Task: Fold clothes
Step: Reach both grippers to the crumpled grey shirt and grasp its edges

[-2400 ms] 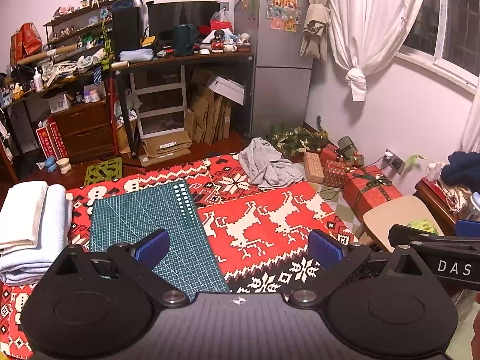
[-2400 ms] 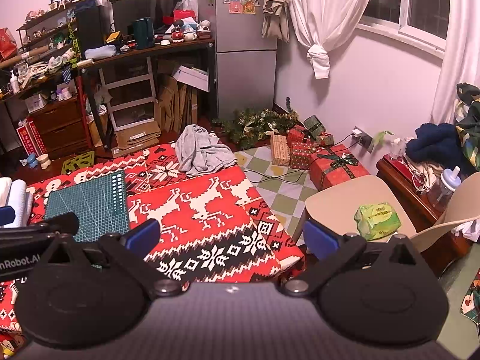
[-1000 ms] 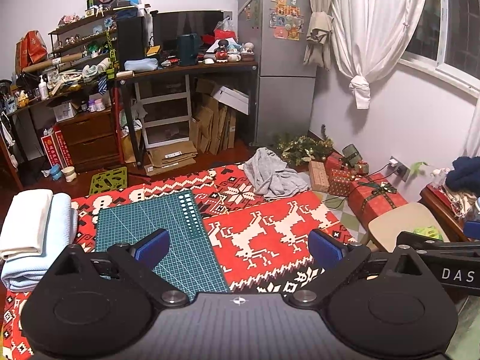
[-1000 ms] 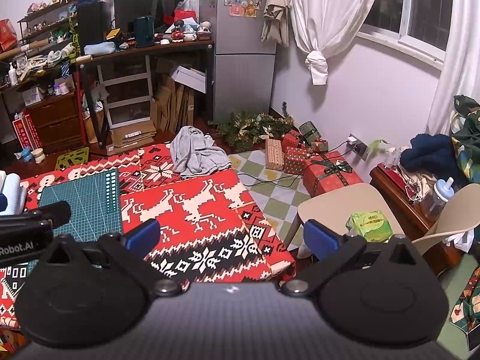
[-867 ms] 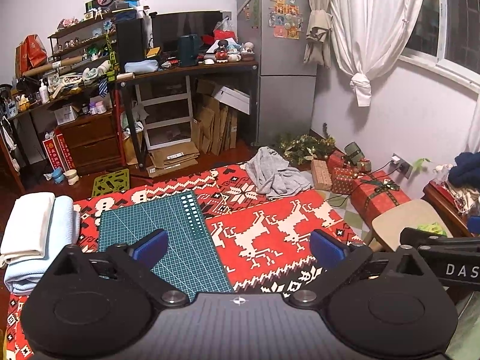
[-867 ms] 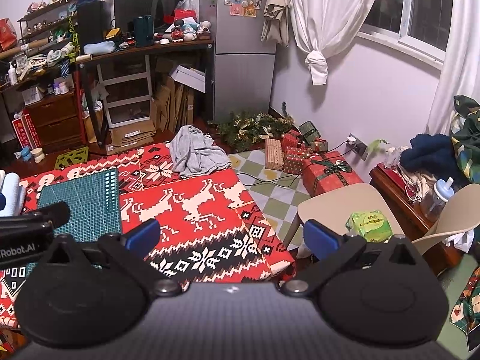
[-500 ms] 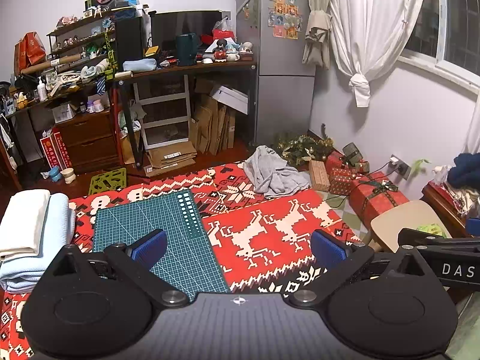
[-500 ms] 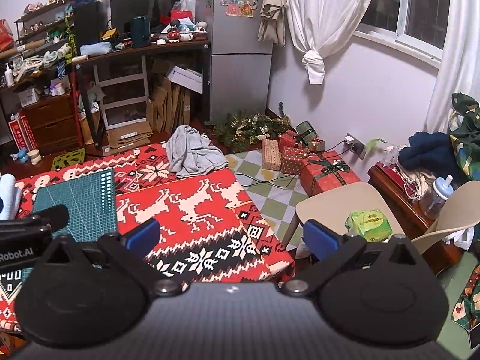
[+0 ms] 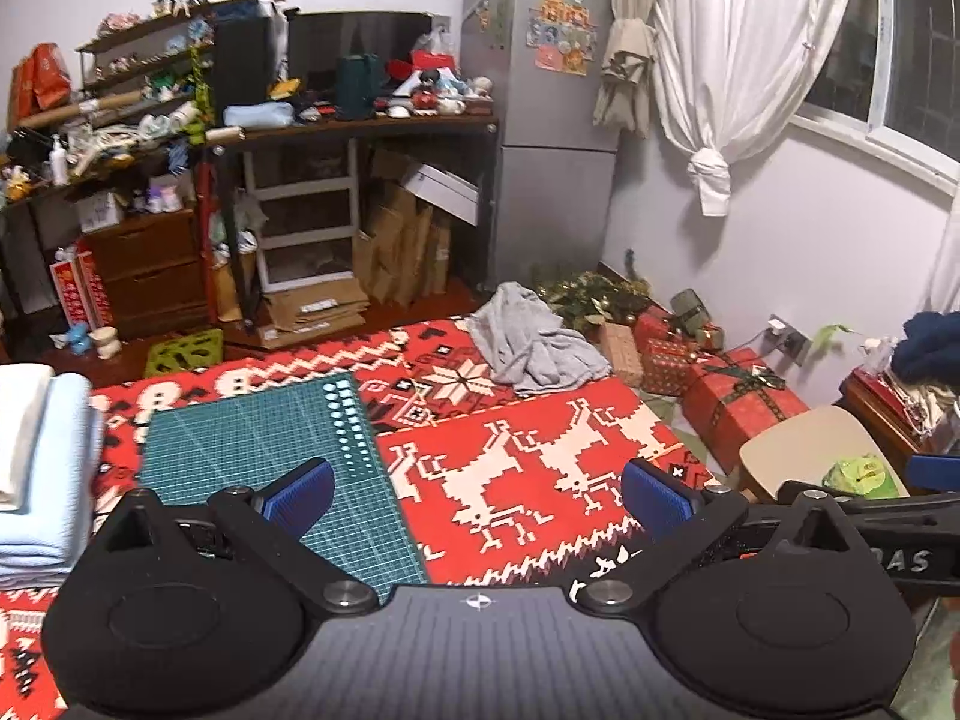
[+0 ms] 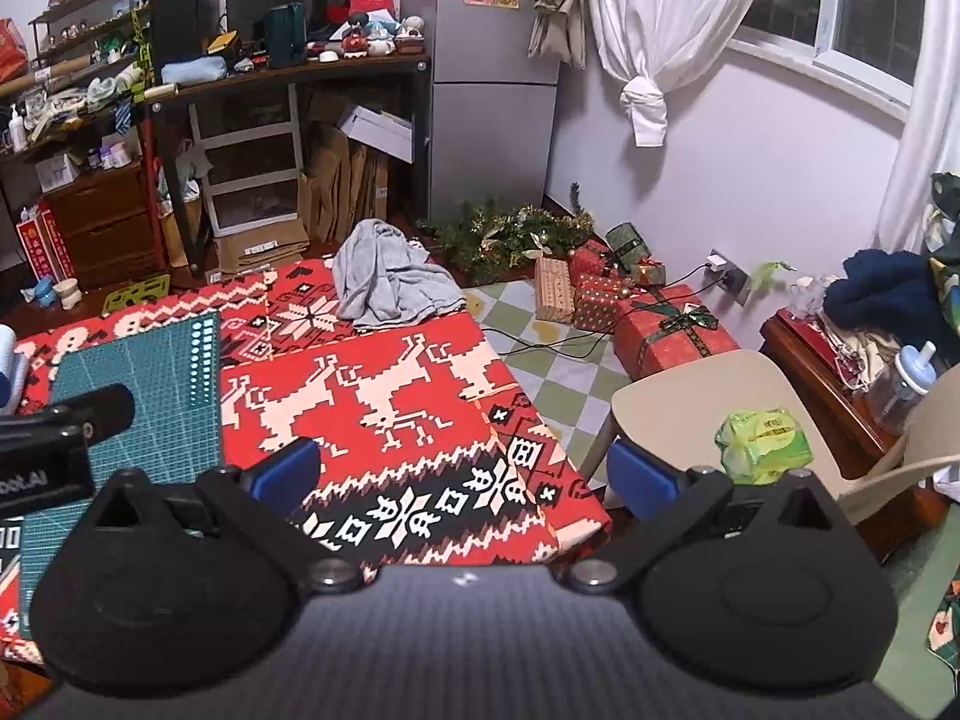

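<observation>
Left wrist view puts the grey garment (image 9: pixel 531 339) just above the middle of the frame, lying crumpled in a heap at the far edge of the red patterned cloth (image 9: pixel 540 468), well apart from both tools. The left gripper (image 9: pixel 477 489) fills the bottom of the frame with its blue pads spread wide and nothing between them; in the right wrist view the right gripper (image 10: pixel 459 471) stands the same way, wide apart and empty, with the garment (image 10: pixel 390 282) above centre and slightly left. The step in hand looks like the reach for the heap, so it would pay to bring both tools forward together, take the fabric at two separated edges instead of pinching the middle of the pile, and draw it back to the bare red stretch in the middle where it can be spread flat. The fabric looks soft and limp, so a single pinch would probably lift only a fold. To the left of centre a green cutting mat (image 9: pixel 264 450) lies on the cloth, and a stack of folded towels (image 9: pixel 42 468) sits at the left edge; neither blocks the way. Past the garment, at the right of the frame, lie a tinsel garland (image 9: pixel 591 297) and wrapped gift boxes (image 9: pixel 744 399) on the floor, near enough that an overshoot could knock them. A beige chair (image 10: pixel 708 402) with a green packet (image 10: pixel 762 438) stands at the lower right, beside the cloth's corner.
</observation>
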